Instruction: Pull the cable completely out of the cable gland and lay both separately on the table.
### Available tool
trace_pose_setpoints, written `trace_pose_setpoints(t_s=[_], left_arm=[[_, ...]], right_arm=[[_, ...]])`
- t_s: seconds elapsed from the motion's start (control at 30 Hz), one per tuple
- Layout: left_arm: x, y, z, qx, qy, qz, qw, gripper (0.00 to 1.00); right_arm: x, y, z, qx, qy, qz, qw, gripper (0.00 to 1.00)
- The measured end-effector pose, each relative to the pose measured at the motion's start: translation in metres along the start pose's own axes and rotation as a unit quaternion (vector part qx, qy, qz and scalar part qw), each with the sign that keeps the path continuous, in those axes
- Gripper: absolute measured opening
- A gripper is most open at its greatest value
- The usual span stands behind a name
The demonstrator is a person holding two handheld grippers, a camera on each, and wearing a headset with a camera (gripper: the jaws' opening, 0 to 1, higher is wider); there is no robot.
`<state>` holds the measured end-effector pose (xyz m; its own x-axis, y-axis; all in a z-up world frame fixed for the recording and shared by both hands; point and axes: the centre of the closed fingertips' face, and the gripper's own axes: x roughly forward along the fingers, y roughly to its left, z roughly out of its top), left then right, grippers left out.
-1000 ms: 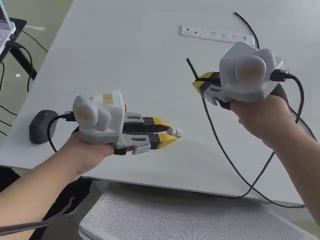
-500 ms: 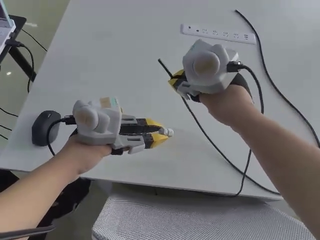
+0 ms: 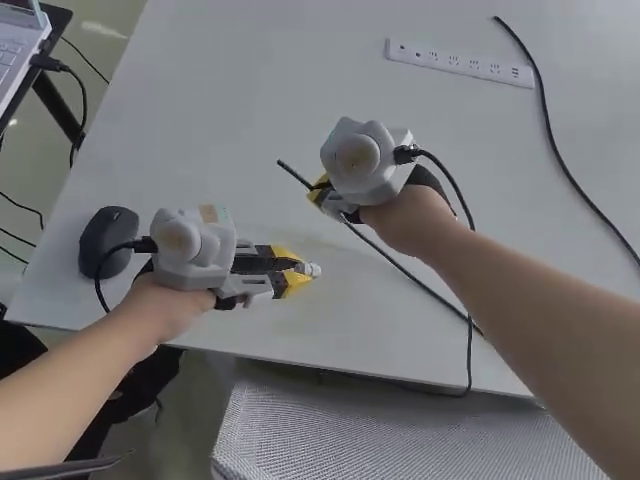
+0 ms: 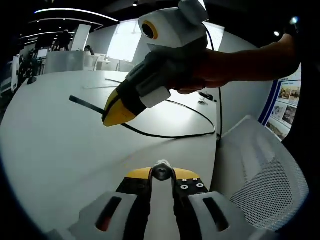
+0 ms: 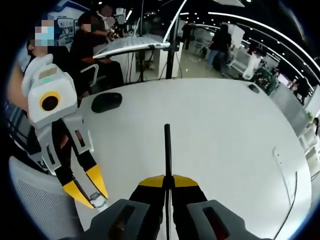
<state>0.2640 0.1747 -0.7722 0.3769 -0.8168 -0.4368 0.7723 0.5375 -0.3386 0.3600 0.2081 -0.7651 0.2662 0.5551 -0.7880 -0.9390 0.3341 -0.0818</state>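
My left gripper point(image 3: 303, 271) is shut on a small grey cable gland point(image 3: 312, 269), held just above the near part of the white table point(image 3: 230, 90). The gland point(image 4: 161, 170) sits pinched between the yellow tips. My right gripper point(image 3: 318, 190) hovers up and to the right of it, shut on a thin black cable point(image 3: 420, 285). The cable's free end point(image 3: 290, 170) pokes out past the jaws, apart from the gland. In the right gripper view the cable point(image 5: 167, 150) runs straight ahead from my right gripper point(image 5: 168, 181), and the left gripper point(image 5: 90, 195) with the gland point(image 5: 98, 201) is at lower left.
A black mouse point(image 3: 105, 238) lies at the table's left edge. A white power strip point(image 3: 460, 62) and another black cable point(image 3: 560, 150) lie at the far right. A mesh chair point(image 3: 350, 430) stands below the near edge, where the held cable hangs over.
The right gripper has carried the cable leftward and lower, closer to the left gripper. The left gripper with the gland has also drifted left. The head camera has shifted.
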Motion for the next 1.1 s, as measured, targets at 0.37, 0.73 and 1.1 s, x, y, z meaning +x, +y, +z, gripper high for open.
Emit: trace_pose_setpoints(t_s=[0.37, 0.73, 1.1], left_arm=[[0.007, 0.014, -0.027, -0.009, 0.022, 0.003, 0.9997, 0.16], [0.009, 0.02, -0.03, -0.008, 0.027, 0.008, 0.9996, 0.16], [0.007, 0.02, -0.034, 0.018, 0.046, 0.008, 0.9988, 0.16]], right_arm=[[0.03, 0.019, -0.014, -0.025, 0.028, 0.019, 0.9991, 0.0], [0.037, 0.02, -0.018, -0.008, 0.029, 0.021, 0.9993, 0.0], [0.043, 0.023, -0.022, -0.007, 0.031, 0.019, 0.9993, 0.0]])
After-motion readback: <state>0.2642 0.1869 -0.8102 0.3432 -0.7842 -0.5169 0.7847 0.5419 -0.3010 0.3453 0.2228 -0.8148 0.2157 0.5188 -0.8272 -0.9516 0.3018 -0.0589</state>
